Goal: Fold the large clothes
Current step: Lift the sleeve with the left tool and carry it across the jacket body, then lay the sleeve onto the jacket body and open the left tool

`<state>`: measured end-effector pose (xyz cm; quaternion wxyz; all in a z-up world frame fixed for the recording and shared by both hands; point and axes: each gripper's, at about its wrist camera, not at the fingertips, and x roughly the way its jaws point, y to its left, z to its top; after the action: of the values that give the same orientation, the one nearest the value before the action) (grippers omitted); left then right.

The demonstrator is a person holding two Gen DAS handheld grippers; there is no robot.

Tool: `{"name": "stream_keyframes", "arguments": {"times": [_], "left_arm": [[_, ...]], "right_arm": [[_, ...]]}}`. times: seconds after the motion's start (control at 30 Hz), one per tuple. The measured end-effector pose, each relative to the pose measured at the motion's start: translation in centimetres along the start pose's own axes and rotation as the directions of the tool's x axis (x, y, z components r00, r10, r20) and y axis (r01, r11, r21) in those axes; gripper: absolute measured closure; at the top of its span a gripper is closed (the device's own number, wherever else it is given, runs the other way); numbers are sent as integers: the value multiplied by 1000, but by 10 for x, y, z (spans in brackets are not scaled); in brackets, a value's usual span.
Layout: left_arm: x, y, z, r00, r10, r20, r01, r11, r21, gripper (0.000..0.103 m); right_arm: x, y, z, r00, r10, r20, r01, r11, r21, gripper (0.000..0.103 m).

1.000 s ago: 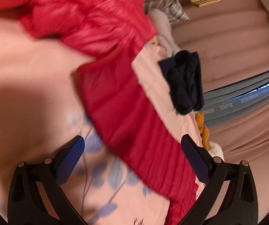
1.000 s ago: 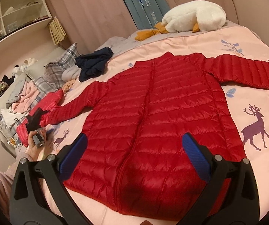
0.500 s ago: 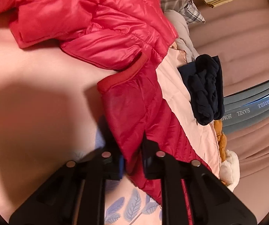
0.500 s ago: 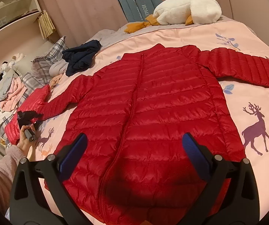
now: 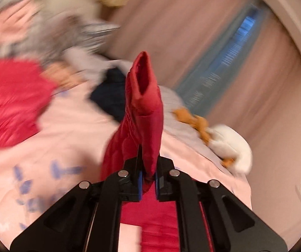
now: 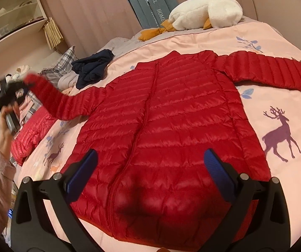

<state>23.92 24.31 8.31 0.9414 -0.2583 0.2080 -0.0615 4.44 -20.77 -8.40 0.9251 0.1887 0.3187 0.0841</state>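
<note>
A red quilted down jacket (image 6: 167, 121) lies spread front-up on a pink bed cover (image 6: 276, 109), zip shut, its right-hand sleeve (image 6: 276, 71) stretched out flat. My left gripper (image 5: 148, 183) is shut on the cuff end of the other sleeve (image 5: 144, 105), which stands up out of its jaws. In the right wrist view that sleeve (image 6: 66, 100) rises off the bed toward the left gripper (image 6: 14, 90), held in a hand. My right gripper (image 6: 150, 170) hovers open over the jacket's hem, nothing between its fingers.
A second, brighter red jacket (image 6: 28, 134) lies bunched at the bed's left edge. A dark navy garment (image 6: 91, 67), a plaid pillow (image 6: 62, 63) and a white plush goose (image 6: 205, 14) sit along the far side. Shelves (image 6: 7, 16) and curtains stand behind.
My left gripper shut on the sleeve cuff, then lifted it up off the bed, rolling as it rose. The right gripper barely moved and stays open.
</note>
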Motion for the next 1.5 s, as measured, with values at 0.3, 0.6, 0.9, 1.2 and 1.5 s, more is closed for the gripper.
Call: {"name": "stream_keyframes", "arguments": {"times": [0.3, 0.6, 0.9, 1.2, 1.5], "left_arm": [[52, -197, -91, 972, -75, -221, 144, 938, 315, 95], [140, -242, -195, 897, 10, -442, 167, 918, 360, 95], [175, -218, -241, 833, 37, -553, 161, 938, 306, 92], [167, -196, -237, 812, -44, -582, 203, 956, 212, 25], [129, -120, -185, 846, -113, -521, 203, 972, 118, 19]], "right_arm": [[-29, -42, -6, 999, -23, 40, 20, 996, 90, 2], [-39, -76, -9, 997, -63, 48, 55, 986, 158, 2], [-34, -89, -10, 998, -61, 29, 53, 978, 202, 2], [-14, -98, 17, 1000, 5, -3, -5, 972, 236, 2], [45, -107, 70, 987, 146, -75, -115, 941, 319, 2]]}}
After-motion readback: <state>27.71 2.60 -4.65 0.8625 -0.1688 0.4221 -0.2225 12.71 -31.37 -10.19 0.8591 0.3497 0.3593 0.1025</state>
